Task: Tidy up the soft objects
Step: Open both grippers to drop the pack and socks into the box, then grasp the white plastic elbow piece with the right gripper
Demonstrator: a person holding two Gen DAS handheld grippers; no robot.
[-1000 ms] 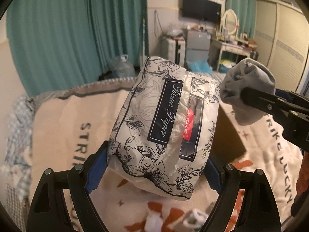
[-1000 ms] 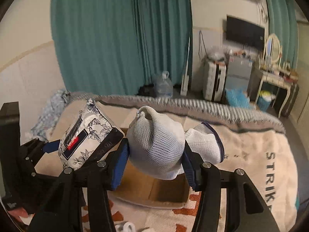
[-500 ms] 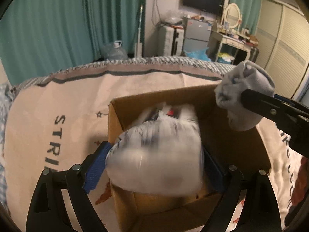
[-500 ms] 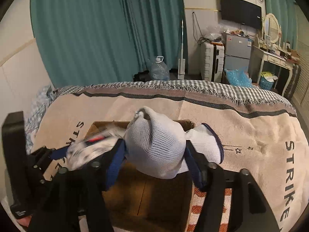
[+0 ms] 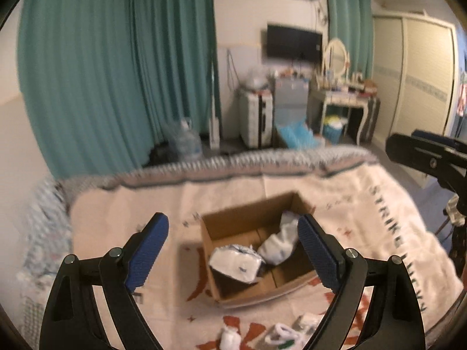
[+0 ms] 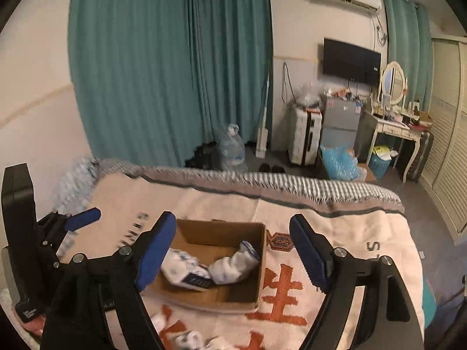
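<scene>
Both items [image 5: 236,261] apparently boxed, beyond jaws.

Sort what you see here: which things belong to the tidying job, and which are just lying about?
Job: box, tissue pack, sock, loose soft bits on blanket.

Lying about: water jug, suitcase, TV, mirror.

The cardboard box [image 6: 221,265] stands open-topped on the blanket [image 6: 350,227], so entry from above is free. Inside, the tissue pack [image 6: 185,271] and the sock bundle [image 6: 233,264] fill the middle, leaving bare floor toward the near wall. Small white socks [image 5: 280,331] lie on the blanket in front of the box.
</scene>
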